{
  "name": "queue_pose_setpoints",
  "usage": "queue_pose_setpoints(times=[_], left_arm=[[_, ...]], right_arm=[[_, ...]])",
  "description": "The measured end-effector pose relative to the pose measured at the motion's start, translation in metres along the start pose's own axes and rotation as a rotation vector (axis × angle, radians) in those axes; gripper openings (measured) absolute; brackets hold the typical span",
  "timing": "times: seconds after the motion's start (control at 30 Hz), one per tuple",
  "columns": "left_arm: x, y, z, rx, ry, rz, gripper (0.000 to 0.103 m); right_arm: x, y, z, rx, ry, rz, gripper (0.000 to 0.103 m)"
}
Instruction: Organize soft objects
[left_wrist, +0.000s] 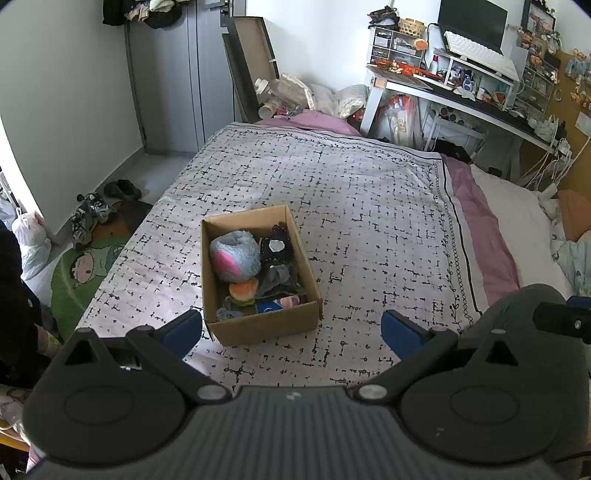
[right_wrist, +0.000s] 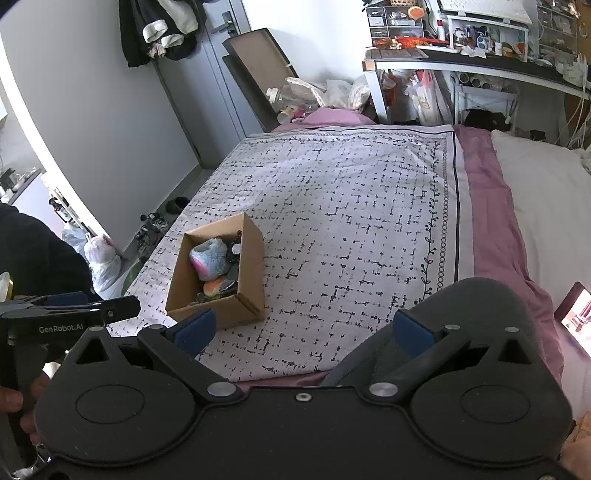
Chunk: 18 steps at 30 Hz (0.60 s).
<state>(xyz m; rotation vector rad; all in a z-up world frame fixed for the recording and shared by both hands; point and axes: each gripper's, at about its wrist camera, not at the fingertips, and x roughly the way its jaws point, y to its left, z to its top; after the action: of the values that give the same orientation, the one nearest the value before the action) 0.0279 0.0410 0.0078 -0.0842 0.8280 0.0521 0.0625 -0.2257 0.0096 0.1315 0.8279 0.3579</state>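
Currently both grippers are hovering over the bed, nothing in either one. Left gripper (left_wrist: 291, 328) is sitting with its jaws spread wide, empty, aimed at the near wall of the cardboard box (left_wrist: 264, 325). Right gripper (right_wrist: 303, 332) is likewise spread and empty, off to the box's right over the patterned blanket (right_wrist: 351, 206).

Soft things are all lying inside the box: fuzzy blue-and-pink ball (left_wrist: 234, 254) at the back left, orange plush burger (left_wrist: 243, 290) in front of it, dark fabric pieces (left_wrist: 277, 258) along the right side. Nothing loose is showing on the blanket, so I'm judging the sorting as near done or about to restart.

If picking next: be coming in from above, not over the near wall. The ball is sitting highest, so it's looking like the easiest grab. Pinch mid-body; plush squashes, so close fully.
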Motion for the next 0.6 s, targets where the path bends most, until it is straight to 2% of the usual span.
queue_pose_setpoints(times=[0.6], left_arm=[[-0.0022,-0.0017,0.0005,0.004,0.0,0.004,0.102]], right_arm=[[-0.003,-0.002,0.0001,-0.006,-0.004,-0.008,0.103]])
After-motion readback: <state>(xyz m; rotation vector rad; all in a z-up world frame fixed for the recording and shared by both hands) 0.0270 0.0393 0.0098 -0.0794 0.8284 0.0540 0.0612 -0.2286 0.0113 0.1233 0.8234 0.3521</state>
